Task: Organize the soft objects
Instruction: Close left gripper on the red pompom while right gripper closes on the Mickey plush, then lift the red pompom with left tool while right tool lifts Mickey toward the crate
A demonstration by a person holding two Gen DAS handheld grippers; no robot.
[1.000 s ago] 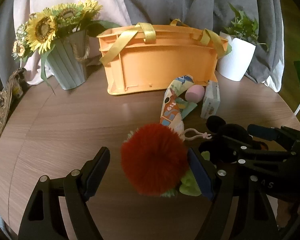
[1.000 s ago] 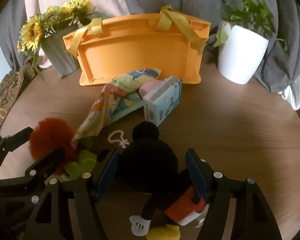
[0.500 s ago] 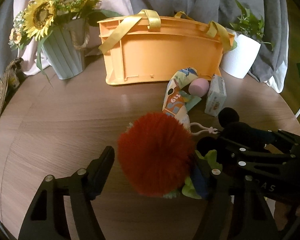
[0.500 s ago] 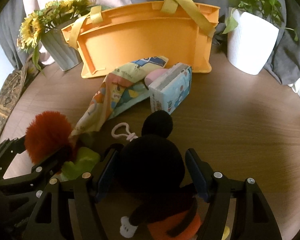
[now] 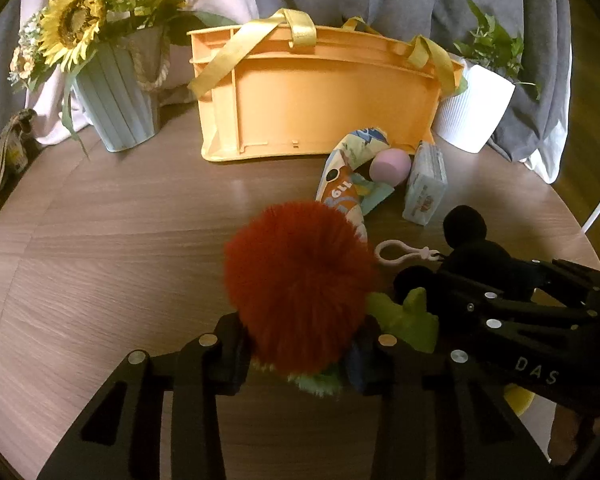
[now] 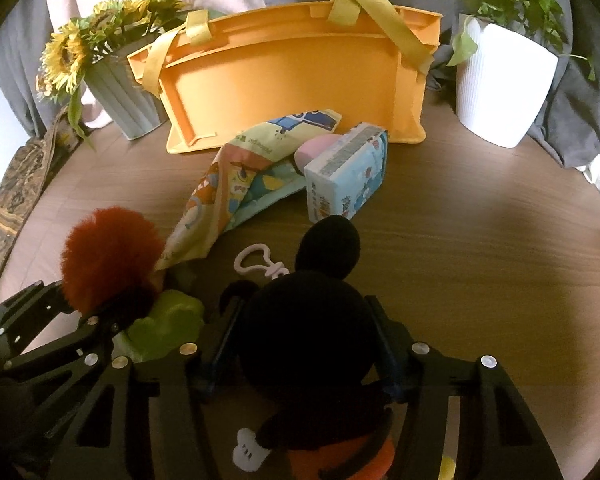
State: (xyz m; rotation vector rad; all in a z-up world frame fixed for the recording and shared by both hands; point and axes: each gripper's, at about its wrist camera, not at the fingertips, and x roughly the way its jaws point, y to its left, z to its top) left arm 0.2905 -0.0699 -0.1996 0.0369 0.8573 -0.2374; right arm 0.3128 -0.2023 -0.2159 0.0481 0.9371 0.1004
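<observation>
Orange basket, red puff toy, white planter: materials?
Orange basket: rigid moulded plastic, matte, ribbed walls; its yellow straps look like satin ribbon. Red puff toy: long fuzzy synthetic pile, probably faux fur. White planter: smooth fluted shell; ceramic or plastic, cannot tell.

Both tools, left (image 5: 296, 354) and right (image 6: 300, 344), have just closed, gripping.

Pompom (image 5: 300, 280): orange-red fluff w/ lime-green bits. Mouse plush (image 6: 308, 336): black head/ears, red shorts, white glove. Basket (image 5: 320, 96): orange, yellow straps. Cloth (image 6: 236, 176): multicolour cartoon print, pastel. Tissue pack (image 6: 348, 172): lt blue/white print. Ball (image 5: 390, 165): pink. Surface (image 5: 120, 232): brown woodgrain. Pot (image 6: 500, 80): white, ribbed. Sunflowers (image 5: 80, 28): yellow.
</observation>
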